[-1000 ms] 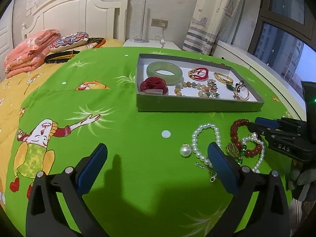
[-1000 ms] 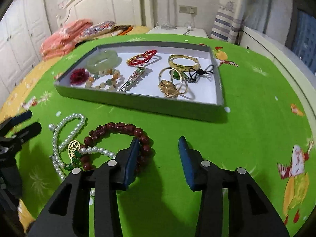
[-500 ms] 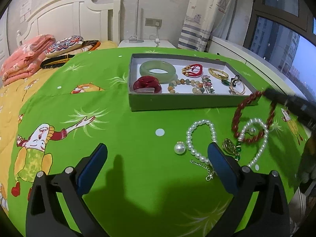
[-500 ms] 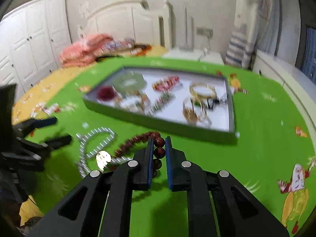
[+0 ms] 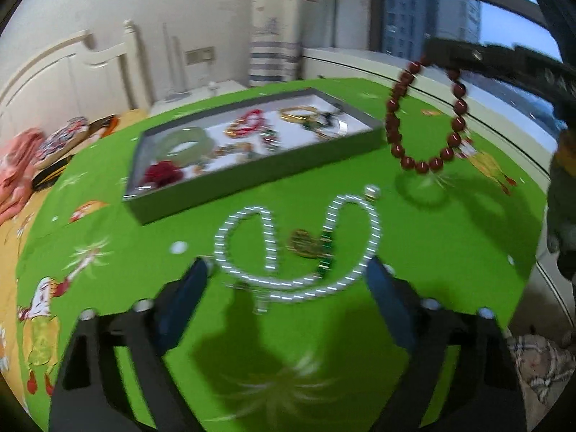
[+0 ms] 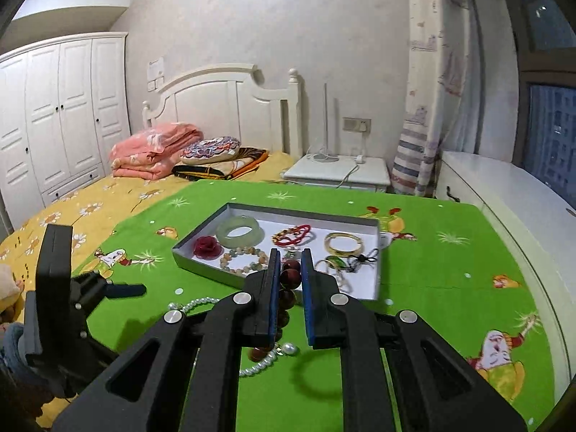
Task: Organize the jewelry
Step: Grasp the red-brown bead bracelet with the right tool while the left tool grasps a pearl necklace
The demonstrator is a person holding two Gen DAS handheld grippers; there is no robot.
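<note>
— One red bead bracelet [image 6: 290,276] hangs clamped in the right gripper [image 6: 288,280], lower centre of the right wrist view; the tray [image 6: 201,264] lies straight beyond, long axis across the frame.

— And the left gripper [image 5: 288,280]?

— Jaws apart, just been narrowing around nothing; the pearl necklace [image 5: 298,244] lies just ahead. No legible writing.
</note>
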